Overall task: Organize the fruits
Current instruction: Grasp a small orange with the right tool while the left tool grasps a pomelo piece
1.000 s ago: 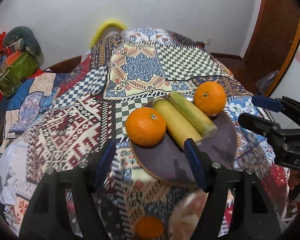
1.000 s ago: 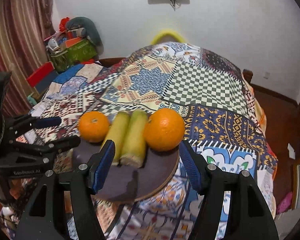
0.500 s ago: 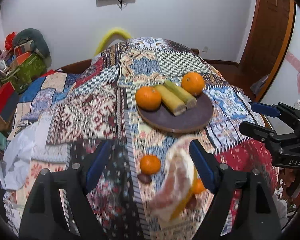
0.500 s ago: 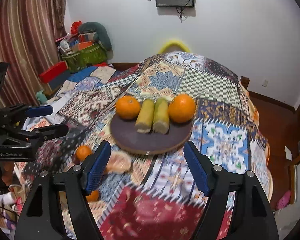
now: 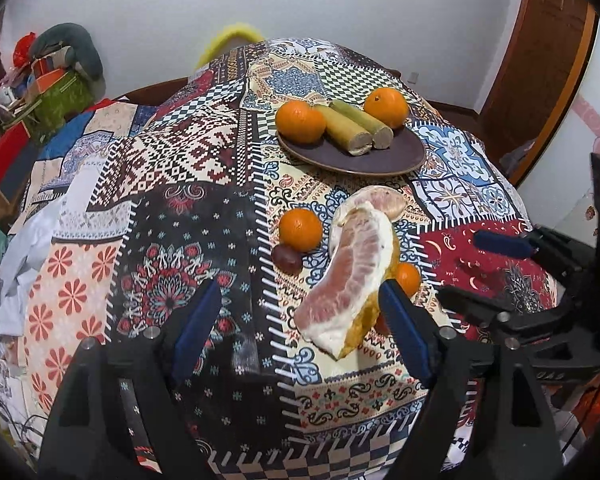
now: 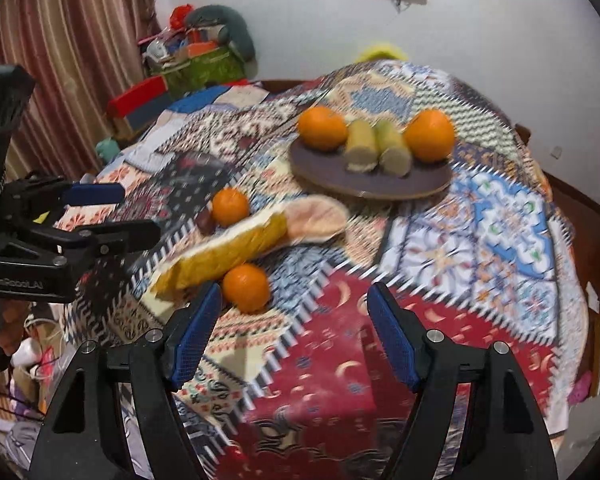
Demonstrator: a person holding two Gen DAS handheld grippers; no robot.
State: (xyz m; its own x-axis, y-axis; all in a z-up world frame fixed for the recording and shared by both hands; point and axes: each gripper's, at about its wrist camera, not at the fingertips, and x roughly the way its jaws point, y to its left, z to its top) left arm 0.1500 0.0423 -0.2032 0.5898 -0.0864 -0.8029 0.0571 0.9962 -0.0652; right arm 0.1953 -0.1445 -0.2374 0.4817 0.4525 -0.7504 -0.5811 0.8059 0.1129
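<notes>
Matte round plate [image 5: 396,160], 2 dimpled oranges [image 5: 301,122], pithy curved pomelo wedge [image 5: 352,280], patchwork cloth [image 5: 180,160]

Right tool [image 6: 292,332] hanging open over the patchwork surface [image 6: 500,240]

Its jaws just spread a bit wider, nothing between them but red cloth. Up on the plate [image 6: 370,184]: two oranges [image 6: 322,127] with two yellowish cut stalks [image 6: 362,146] lying between them. Closer in, a big yellow-rind wedge [image 6: 228,250] lies next to a pale peeled piece [image 6: 320,216], with a small orange [image 6: 230,206] behind it and another [image 6: 246,287] just beside the left pad. The left tool [image 6: 112,212] pokes in from the left, jaws apart too.
</notes>
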